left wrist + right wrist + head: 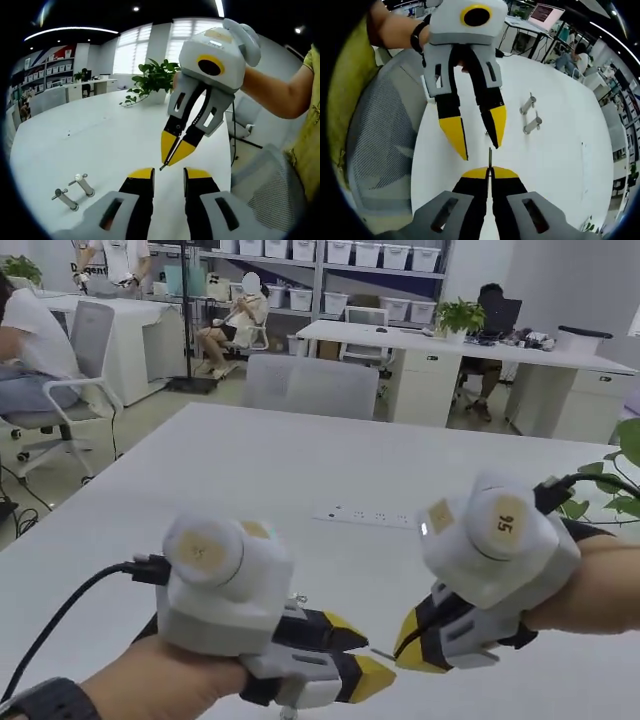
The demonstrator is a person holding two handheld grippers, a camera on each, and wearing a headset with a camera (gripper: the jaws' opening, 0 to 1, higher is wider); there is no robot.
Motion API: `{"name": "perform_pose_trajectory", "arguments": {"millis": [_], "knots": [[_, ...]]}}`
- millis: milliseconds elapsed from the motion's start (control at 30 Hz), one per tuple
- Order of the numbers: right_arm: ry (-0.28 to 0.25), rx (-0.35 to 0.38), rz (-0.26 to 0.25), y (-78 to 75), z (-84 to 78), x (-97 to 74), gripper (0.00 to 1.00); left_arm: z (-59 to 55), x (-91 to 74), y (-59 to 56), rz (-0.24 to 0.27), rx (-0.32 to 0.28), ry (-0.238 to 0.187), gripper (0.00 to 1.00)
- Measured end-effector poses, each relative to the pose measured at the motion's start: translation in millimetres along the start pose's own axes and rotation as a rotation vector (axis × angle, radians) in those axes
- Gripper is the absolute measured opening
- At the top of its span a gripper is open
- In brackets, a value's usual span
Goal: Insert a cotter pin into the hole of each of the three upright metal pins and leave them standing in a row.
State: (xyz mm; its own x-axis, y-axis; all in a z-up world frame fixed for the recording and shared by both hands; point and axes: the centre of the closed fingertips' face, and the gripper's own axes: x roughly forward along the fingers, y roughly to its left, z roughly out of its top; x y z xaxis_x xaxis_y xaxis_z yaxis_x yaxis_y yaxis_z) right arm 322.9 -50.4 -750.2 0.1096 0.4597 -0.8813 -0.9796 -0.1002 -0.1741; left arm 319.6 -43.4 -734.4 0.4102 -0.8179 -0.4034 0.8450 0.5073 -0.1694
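Note:
My right gripper (490, 173) is shut on a thin cotter pin (490, 156) that sticks out past its tips. Facing it, my left gripper (170, 174) stands open and empty. The cotter pin (167, 161) points into the gap between the left jaws. In the head view the left gripper (365, 652) and right gripper (405, 645) meet tip to tip above the near table edge, with the cotter pin (382, 651) between them. Two short metal pins (65, 199) (85, 184) rest on the white table (100, 135), each with a small crosspiece near one end. They seem to lie tilted.
A white power strip (365, 516) lies mid-table. A leafy plant (612, 490) stands at the table's right edge. A grey mesh chair (380, 125) is close behind the near edge. Desks, chairs and seated people fill the room beyond.

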Motion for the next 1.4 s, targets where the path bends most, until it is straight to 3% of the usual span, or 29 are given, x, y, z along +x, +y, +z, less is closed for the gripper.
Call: {"name": "perform_pose_trajectory", "arguments": {"millis": [200, 833, 1200, 1400], "knots": [[-0.001, -0.033, 0.005, 1.6, 5.7, 0.3, 0.02, 2.2, -1.1, 3.5, 0.006, -0.029, -0.016, 0.15], [-0.001, -0.105, -0.004, 2.1, 13.0, 3.1, 0.02, -1.9, -1.7, 7.4, 0.004, -0.071, -0.011, 0.02], [-0.005, -0.134, -0.006, 4.5, 14.0, 4.8, 0.02, -4.5, -2.8, 4.8, -0.022, -0.015, -0.001, 0.00], [-0.027, -0.124, 0.001, 4.6, 17.5, 3.0, 0.02, -2.3, -6.9, 4.9, -0.039, 0.003, -0.020, 0.00]]}}
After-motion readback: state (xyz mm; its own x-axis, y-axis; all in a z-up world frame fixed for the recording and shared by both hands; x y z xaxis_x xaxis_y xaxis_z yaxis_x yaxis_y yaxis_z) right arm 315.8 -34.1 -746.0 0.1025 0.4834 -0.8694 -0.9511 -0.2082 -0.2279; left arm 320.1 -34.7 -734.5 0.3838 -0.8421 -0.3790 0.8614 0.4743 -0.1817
